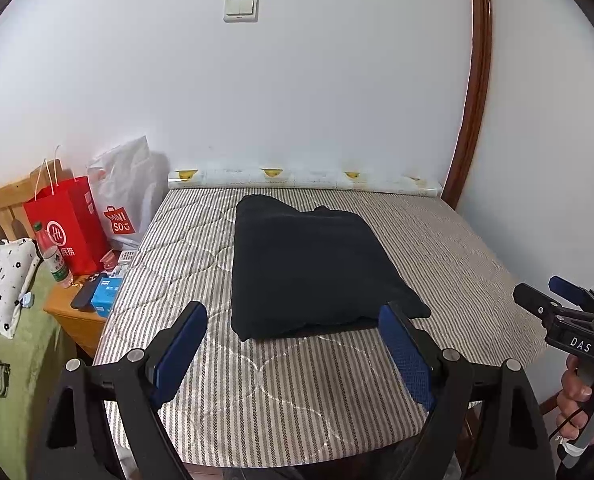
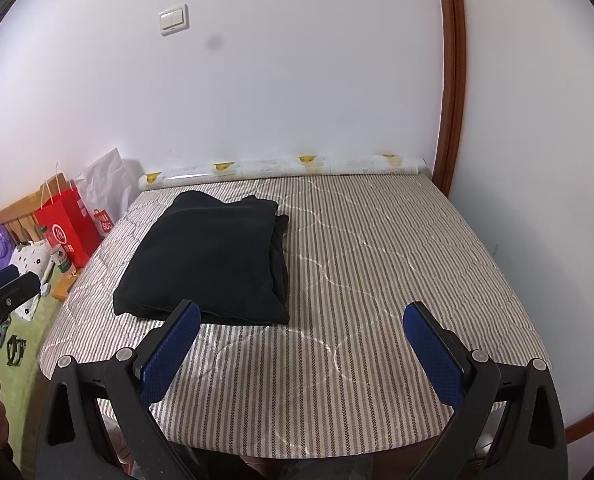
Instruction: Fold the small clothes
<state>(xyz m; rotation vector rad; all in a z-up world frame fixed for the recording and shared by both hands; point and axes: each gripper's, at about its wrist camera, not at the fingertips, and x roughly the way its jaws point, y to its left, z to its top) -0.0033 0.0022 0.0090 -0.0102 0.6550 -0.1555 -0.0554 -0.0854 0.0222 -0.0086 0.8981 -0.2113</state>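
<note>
A black garment (image 1: pixel 309 264) lies folded into a thick rectangle on the striped quilted mattress (image 1: pixel 297 380). It also shows in the right wrist view (image 2: pixel 209 264), left of centre. My left gripper (image 1: pixel 293 320) is open and empty, just in front of the garment's near edge, above the mattress. My right gripper (image 2: pixel 301 316) is open and empty, in front of the garment and to its right. The right gripper also shows in the left wrist view (image 1: pixel 541 294) at the far right, beside the mattress.
A rolled printed sheet (image 1: pixel 305 178) lies along the wall at the mattress's far edge. Left of the mattress stand a red paper bag (image 1: pixel 71 224), a white plastic bag (image 1: pixel 131 192), a bottle (image 1: pixel 55 258) and small boxes on a wooden nightstand (image 1: pixel 77 316). A wooden door frame (image 1: pixel 471 100) rises at the right.
</note>
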